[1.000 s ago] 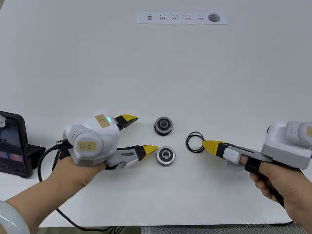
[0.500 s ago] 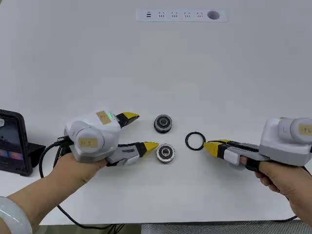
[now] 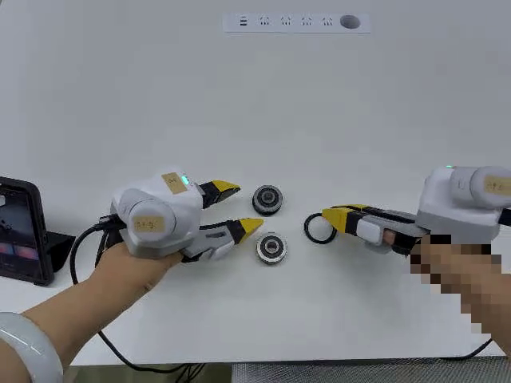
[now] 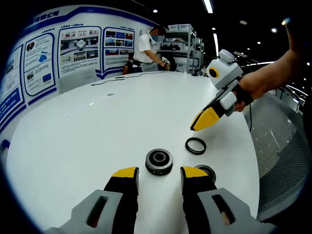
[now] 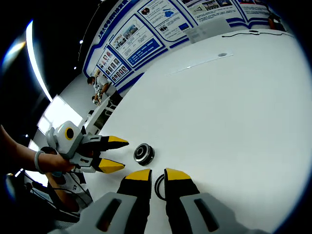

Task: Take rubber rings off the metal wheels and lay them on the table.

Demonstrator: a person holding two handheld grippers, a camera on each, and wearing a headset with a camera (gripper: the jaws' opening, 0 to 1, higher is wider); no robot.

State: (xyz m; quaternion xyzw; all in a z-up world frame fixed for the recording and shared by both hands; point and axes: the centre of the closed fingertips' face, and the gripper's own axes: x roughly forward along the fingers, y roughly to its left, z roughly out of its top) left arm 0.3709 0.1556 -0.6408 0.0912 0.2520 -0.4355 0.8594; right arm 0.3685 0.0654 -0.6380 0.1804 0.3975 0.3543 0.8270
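Head view gives you two metal wheels, one rubber ring and two grippers. The far wheel (image 3: 267,199) and the near wheel (image 3: 272,248) sit close together at mid-table. The single rubber ring (image 3: 318,229) lies flat on the table just right of them, free of both. Whether either wheel carries a ring of its own, you cannot tell.

Your left gripper (image 3: 242,206) is released, jaws spread wide. Its tips point right, just short of the two wheels and touching neither. In the left gripper view the far wheel shows in the gap between the jaws, and the right-hand jaw partly hides the near wheel.

Your right gripper (image 3: 327,215) points left with its tips over the ring's near-right edge. Seen from the left gripper view, those tips hang above the ring, apart from it. The jaws are drawn close with a slim gap between them and grasp nothing. In the right gripper view part of the ring shows through that gap.

The white table (image 3: 239,120) is wide and bare around the work. A power strip (image 3: 291,24) lies at its far edge, and a dark screen (image 3: 16,231) stands at the left edge. A black cable (image 3: 84,247) trails from your left gripper.

Blue-and-white wall posters (image 4: 78,46) line the room, with people (image 4: 146,46) standing beyond the table's far end.
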